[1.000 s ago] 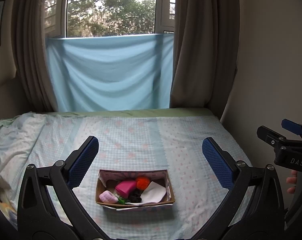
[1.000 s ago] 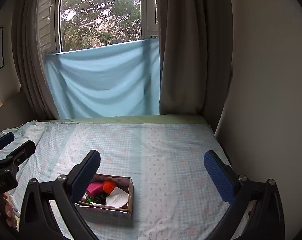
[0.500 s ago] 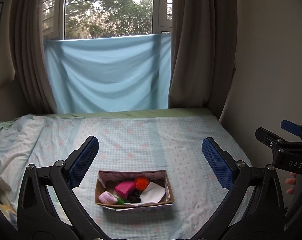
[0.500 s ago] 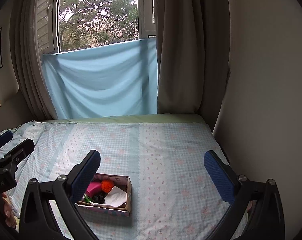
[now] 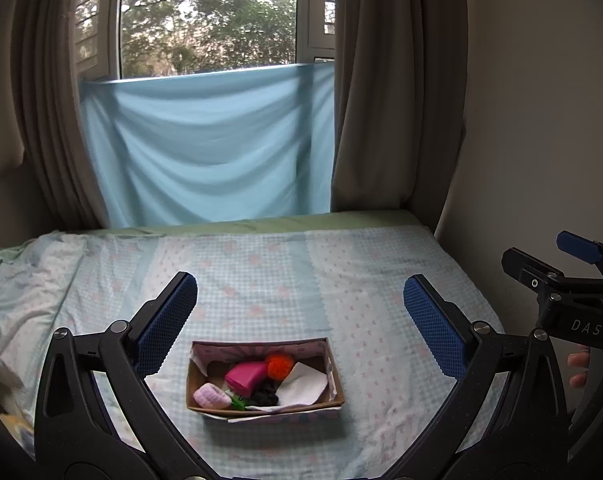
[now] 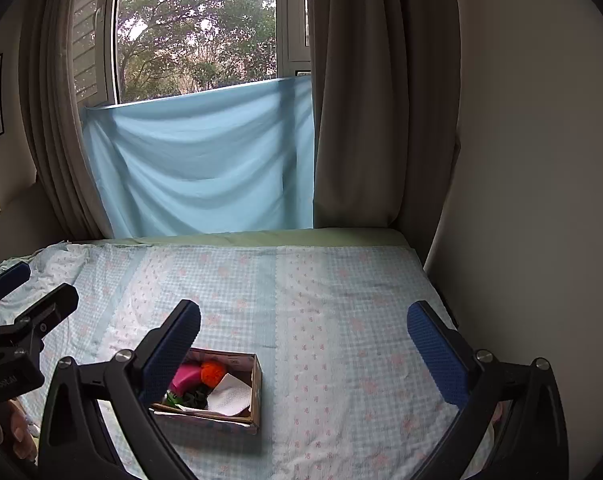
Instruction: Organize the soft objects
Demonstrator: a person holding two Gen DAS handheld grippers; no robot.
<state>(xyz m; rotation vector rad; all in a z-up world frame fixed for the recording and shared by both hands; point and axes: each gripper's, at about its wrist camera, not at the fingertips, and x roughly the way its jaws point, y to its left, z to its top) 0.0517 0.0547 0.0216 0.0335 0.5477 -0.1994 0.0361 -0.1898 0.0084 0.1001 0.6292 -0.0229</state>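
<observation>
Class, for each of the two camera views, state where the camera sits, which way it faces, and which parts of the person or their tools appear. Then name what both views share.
Left wrist view: sits on the left tool, faces across the bed toward the window; box centred; right tool and fingers at right edge.
Right wrist view: sits on the right tool, same heading; box lower left; left tool at left edge.
Shared: box, bed, blue cloth, curtains.

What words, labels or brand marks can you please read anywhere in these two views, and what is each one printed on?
"DAS": white letters on the right claw body, seen from the left wrist.
Mirrored, partly cut-off lettering on the left claw body in the right wrist view: unreadable.
Cardboard box: no readable text.
</observation>
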